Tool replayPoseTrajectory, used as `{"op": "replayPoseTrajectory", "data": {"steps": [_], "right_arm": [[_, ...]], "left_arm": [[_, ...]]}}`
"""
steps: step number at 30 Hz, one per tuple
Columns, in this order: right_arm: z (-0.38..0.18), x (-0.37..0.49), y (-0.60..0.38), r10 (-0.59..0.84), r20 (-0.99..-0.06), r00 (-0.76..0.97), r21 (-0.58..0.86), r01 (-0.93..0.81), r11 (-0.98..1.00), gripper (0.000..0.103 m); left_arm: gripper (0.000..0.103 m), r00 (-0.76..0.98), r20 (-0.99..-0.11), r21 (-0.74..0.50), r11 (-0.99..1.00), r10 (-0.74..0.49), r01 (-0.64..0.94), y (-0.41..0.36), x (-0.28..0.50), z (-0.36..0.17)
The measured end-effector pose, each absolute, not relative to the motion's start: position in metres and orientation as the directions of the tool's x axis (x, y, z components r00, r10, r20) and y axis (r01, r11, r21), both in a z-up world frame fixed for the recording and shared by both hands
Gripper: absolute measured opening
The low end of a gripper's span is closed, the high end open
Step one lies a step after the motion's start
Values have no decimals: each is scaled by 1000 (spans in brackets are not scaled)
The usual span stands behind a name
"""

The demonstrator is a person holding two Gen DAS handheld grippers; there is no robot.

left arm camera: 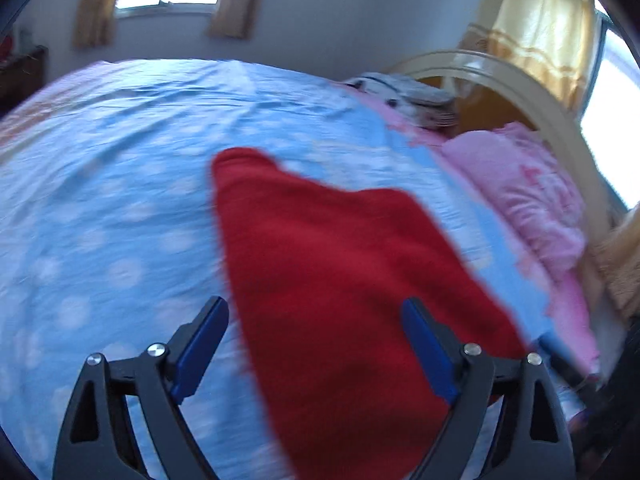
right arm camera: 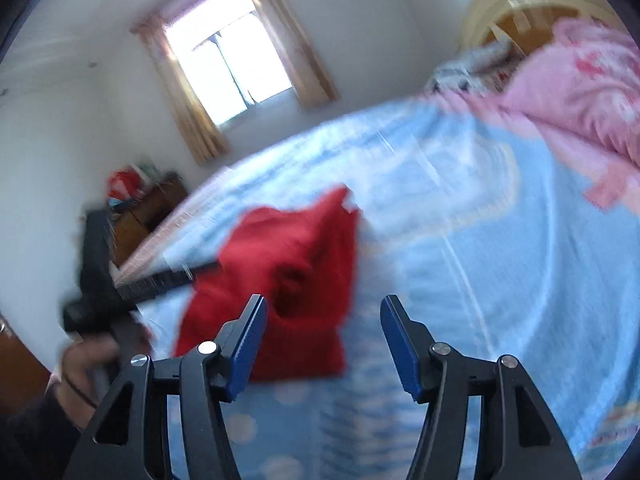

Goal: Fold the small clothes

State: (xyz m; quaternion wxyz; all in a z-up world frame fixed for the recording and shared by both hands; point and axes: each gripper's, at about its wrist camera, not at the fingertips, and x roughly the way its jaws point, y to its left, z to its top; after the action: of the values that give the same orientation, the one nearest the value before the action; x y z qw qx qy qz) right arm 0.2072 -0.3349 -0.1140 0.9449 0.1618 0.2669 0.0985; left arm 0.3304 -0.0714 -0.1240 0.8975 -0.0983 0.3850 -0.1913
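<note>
The left gripper (left arm camera: 316,344) is filling the bottom of its own view, its two blue pads (left arm camera: 202,346) standing wide apart with nothing pinched between them. A red knitted garment (left arm camera: 340,280) is lying on the bed just beyond the pads, its near end running down between them without either pad pressing on it. The garment is spreading away from the camera as a broad band and narrowing to a rounded end that is pointing up and to the left. It is resting on a light blue bedsheet (left arm camera: 112,184) dotted with pale spots. The picture is blurred.

In the right wrist view the right gripper (right arm camera: 324,344) is likewise standing open, partway, and is gripping nothing; its left pad is overlapping the edge of the red garment (right arm camera: 288,280) in the picture, but whether it is touching the cloth cannot be told. From here the garment is showing a dark, round opening near its middle. The left gripper (right arm camera: 192,272) is reaching in from the left, held by a hand (right arm camera: 84,368) in a dark sleeve, its tip near the garment's edge.

A pink pillow (left arm camera: 524,196) is lying at the bed's right side before a curved headboard (left arm camera: 532,92), and a curtained window (right arm camera: 228,68) is glowing in the far wall.
</note>
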Motion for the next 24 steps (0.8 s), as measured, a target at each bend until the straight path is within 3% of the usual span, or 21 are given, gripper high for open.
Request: {"op": "replayPoseTrajectory", "data": {"steps": [3, 4, 5, 7, 14, 18, 20, 24], "right_arm": [[-105, 218, -312, 285, -471, 835, 303, -150, 941, 60], [-107, 224, -308, 303, -485, 820, 312, -162, 936, 55], [-110, 230, -305, 311, -509, 802, 317, -161, 935, 35], [-124, 242, -299, 278, -596, 754, 304, -109, 947, 6], [-150, 232, -301, 247, -700, 670, 263, -79, 962, 5], [-145, 236, -302, 200, -678, 707, 242, -42, 969, 6], [-140, 231, -305, 172, -655, 735, 237, -16, 971, 15], [-106, 218, -293, 121, -560, 819, 173, -27, 985, 18]], "left_arm": [[91, 609, -662, -360, 898, -437, 253, -61, 329, -143], [91, 608, -657, -376, 893, -446, 248, -59, 330, -147], [94, 613, -651, -384, 891, -448, 244, -58, 329, -149], [95, 619, -646, -389, 891, -446, 237, -58, 327, -150], [100, 622, -628, -373, 882, -468, 287, -58, 311, -153], [100, 600, -638, -376, 875, -483, 305, -58, 305, -156], [101, 585, -649, -371, 874, -486, 314, -59, 301, -158], [102, 588, -669, -318, 890, -455, 327, -63, 291, -160]]}}
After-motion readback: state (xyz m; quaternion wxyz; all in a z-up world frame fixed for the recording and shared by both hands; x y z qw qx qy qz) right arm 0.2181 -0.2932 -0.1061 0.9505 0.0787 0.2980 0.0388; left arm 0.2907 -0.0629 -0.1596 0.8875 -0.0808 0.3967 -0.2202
